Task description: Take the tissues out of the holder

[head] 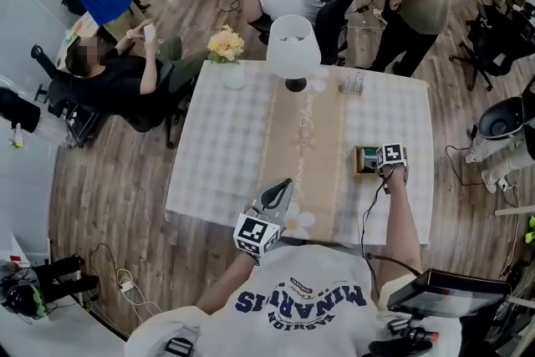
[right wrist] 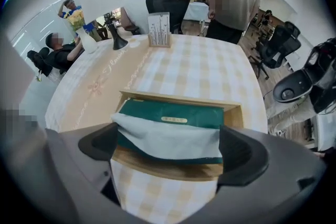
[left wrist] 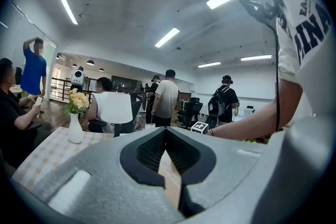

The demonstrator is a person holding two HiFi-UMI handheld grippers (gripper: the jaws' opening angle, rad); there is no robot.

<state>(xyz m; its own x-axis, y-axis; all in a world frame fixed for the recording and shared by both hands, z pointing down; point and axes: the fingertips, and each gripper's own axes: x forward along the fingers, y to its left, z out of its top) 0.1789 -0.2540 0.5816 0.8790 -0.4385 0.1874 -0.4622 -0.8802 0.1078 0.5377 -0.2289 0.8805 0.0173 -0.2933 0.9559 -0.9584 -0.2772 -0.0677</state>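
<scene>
A wooden tissue holder (right wrist: 178,96) sits on the checked table (head: 217,155) near its right edge, with a green tissue pack (right wrist: 173,113) inside. A pale tissue (right wrist: 168,136) sticks out of the pack and drapes over the holder's near rim. My right gripper (right wrist: 168,147) stands open wide just at that rim. The tissue lies between its pads, which are not pressing on it. In the head view the right gripper (head: 378,165) is at the holder (head: 361,160). My left gripper (head: 280,190) hovers at the table's near edge. It is shut and empty, with its tip (left wrist: 166,134) pointing across the room.
A white lamp (head: 292,50), a vase of flowers (head: 227,54) and a small card stand (head: 353,84) stand at the table's far side. A tan runner (head: 305,155) crosses the middle. Several people and office chairs surround the far end.
</scene>
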